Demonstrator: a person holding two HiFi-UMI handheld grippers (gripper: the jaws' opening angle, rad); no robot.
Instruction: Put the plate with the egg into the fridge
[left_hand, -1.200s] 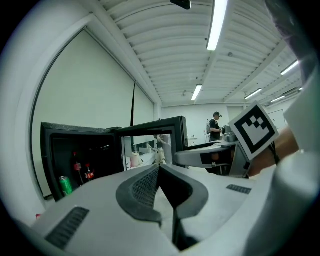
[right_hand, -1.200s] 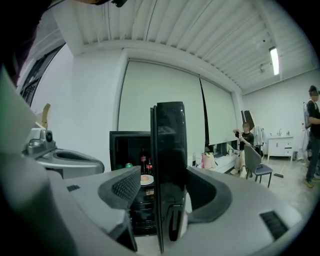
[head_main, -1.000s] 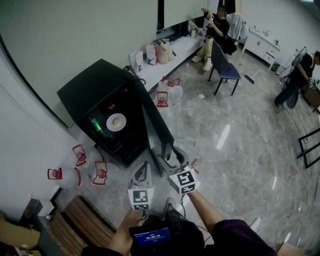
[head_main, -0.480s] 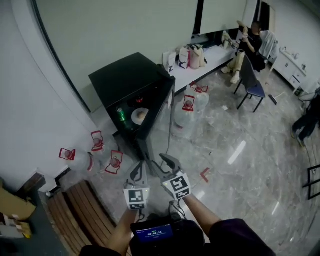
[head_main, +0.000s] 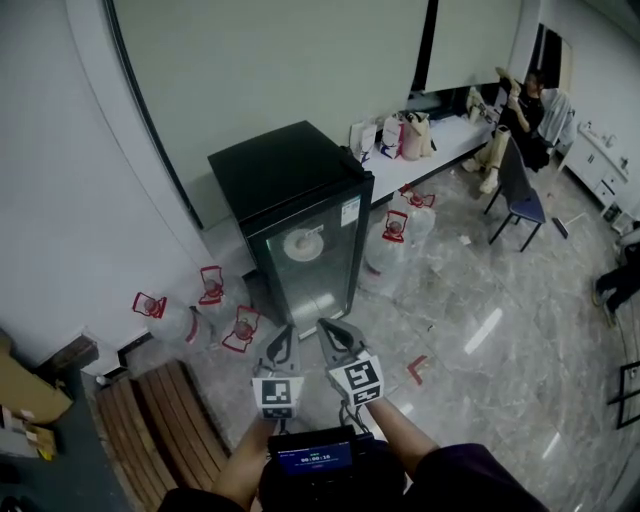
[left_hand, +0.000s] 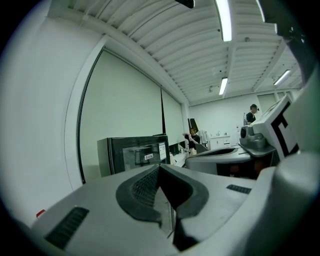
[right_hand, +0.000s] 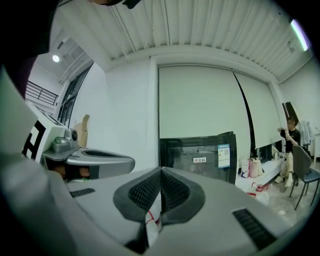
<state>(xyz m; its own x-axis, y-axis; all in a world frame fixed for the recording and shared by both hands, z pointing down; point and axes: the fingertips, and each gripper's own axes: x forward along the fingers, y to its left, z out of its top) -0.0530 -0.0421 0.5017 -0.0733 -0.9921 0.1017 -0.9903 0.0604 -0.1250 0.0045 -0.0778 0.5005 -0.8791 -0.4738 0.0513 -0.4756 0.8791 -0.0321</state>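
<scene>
The small black fridge (head_main: 290, 195) stands against the wall with its glass door (head_main: 305, 265) closed. Behind the glass, the white plate with the egg (head_main: 302, 244) shows faintly on a shelf. My left gripper (head_main: 283, 340) and right gripper (head_main: 333, 335) hover side by side over the floor a little in front of the door, touching nothing. Both are shut and empty. The fridge (left_hand: 132, 154) appears beyond the closed jaws in the left gripper view, and the fridge (right_hand: 199, 155) stands straight ahead in the right gripper view.
Large water jugs with red handles (head_main: 175, 318) lie left of the fridge, and more jugs (head_main: 392, 240) stand to its right. A wooden bench (head_main: 150, 430) is at lower left. A person sits by a chair (head_main: 520, 195) at the far right.
The fridge door has swung from open to closed. Both grippers have drawn back from it, and the right gripper's jaws have gone from open to shut.
</scene>
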